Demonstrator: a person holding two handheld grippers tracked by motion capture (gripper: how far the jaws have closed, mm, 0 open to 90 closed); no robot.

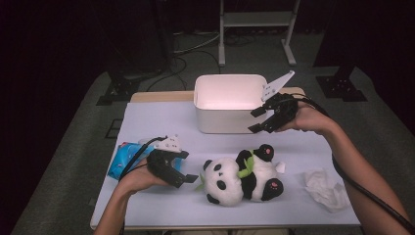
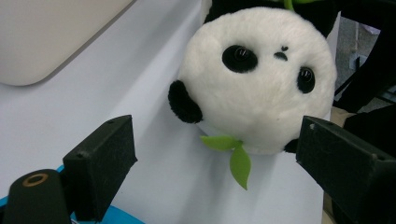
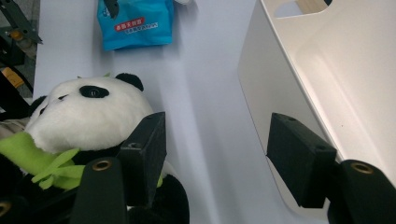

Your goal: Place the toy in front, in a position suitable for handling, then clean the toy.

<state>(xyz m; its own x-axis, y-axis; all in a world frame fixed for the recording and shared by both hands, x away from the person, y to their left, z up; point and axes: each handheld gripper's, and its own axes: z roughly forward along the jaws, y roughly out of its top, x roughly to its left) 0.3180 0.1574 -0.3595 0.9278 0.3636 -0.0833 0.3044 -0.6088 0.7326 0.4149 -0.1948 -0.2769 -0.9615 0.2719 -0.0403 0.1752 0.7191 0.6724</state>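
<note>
In the high view, a plush panda (image 1: 243,175) lies on its back on the pale counter (image 1: 313,147), head toward the left, with the left gripper (image 1: 190,178) just beside that head, fingers spread and clasping nothing. The right gripper (image 1: 256,120) hovers over the front right corner of a white storage bin (image 1: 215,117), its fingers likewise released and empty. A blue wet-wipe packet (image 1: 125,157) sits under the left hand, and a crumpled tissue (image 1: 324,188) lies well apart at the right. In the left gripper view, the panda's round white head (image 2: 254,88) faces the camera between the two black fingers (image 2: 100,161), near them but not touching; a green felt leaf (image 2: 233,154) hangs at its chin. The toy looks light, soft and squashy, so it should give under pressure and not slip much on the fuzzy pile; nothing about it seems fragile. The head appears wider than the gap between the fingers, so a bite on the neck, an ear or a limb seems the safer hold, and the thin leaf would likely pull loose or tear. In the right gripper view, the panda lies at lower left beside one finger (image 3: 144,154), the bin wall (image 3: 266,84) rises at the right behind the other, and the blue packet (image 3: 137,21) lies farther off.
</note>
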